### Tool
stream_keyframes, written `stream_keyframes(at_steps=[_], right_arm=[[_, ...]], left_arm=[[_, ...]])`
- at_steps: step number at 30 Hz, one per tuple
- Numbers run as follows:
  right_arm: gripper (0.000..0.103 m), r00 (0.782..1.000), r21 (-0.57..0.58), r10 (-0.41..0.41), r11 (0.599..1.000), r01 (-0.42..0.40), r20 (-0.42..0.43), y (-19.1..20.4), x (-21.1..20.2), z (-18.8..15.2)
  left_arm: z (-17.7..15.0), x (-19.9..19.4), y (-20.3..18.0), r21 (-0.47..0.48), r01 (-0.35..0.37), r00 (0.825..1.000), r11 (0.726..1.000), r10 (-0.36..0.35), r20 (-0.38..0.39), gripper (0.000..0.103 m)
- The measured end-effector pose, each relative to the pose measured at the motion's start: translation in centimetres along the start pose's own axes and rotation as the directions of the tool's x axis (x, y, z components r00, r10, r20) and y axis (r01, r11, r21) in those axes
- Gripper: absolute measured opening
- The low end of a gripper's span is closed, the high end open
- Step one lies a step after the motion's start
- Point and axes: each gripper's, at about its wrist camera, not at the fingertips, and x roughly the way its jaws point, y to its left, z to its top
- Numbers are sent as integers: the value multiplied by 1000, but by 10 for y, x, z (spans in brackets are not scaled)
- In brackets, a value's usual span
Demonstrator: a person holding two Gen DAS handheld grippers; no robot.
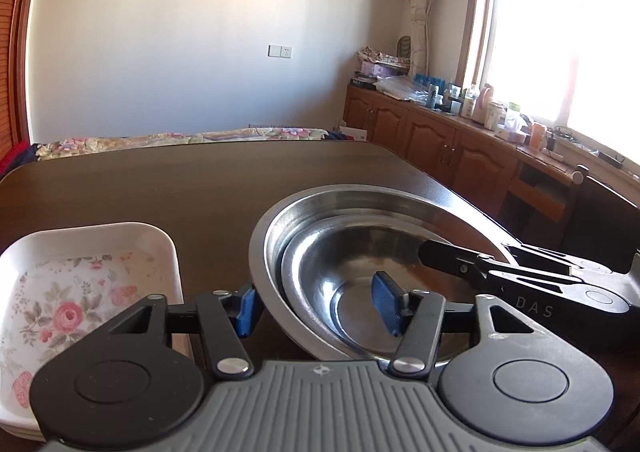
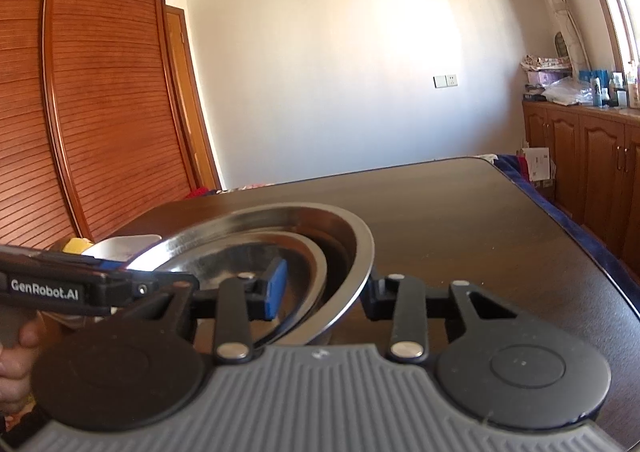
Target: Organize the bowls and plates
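**Both grippers spread wide across the metal bowl rims**

Blue pads of the left gripper (image 1: 316,306) are held wide apart, one on each side of the rims. At nine o'clock a flowered dish (image 1: 76,292) is seen. The small bowl (image 1: 352,284) is nested in the big bowl (image 1: 360,200) on the table (image 1: 180,180). The right gripper (image 2: 324,290) is spread likewise across the rims at three o'clock.

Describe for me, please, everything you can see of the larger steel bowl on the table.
The larger steel bowl is round, shiny, seemingly stainless, with a broad flared rim. It sits on the dark wooden table, tipped slightly, beside a floral white dish. A smaller steel bowl nests inside it. The left claw straddles its near rim, one blue pad inside and one outside; the right claw straddles the opposite rim likewise. Whether either pad presses the metal is unclear.
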Motion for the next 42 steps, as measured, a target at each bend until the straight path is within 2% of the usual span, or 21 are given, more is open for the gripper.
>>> stream_keyframes(at_steps=[3,5,18,25,42], right_arm=[[39,1000,1,-7,1000,7,2,-1,0,1],[39,1000,15,-10,1000,10,3,-2,0,1],[37,1000,16,3,1000,-4,31,6,-8,21],[37,998,-20,38,999,-37,42,18,-3,32],[37,991,-62,137,989,-137,3,52,29,37]], left_arm=[[-1,-1,0,-18,-11,1000,1000,11,4,45],[0,-2,1,-26,-8,1000,1000,8,5,44],[18,-33,2,-9,-16,997,1000,17,80,44],[30,-43,15,-9,-50,993,999,51,102,44],[30,-55,61,-22,-153,985,988,154,73,44]])
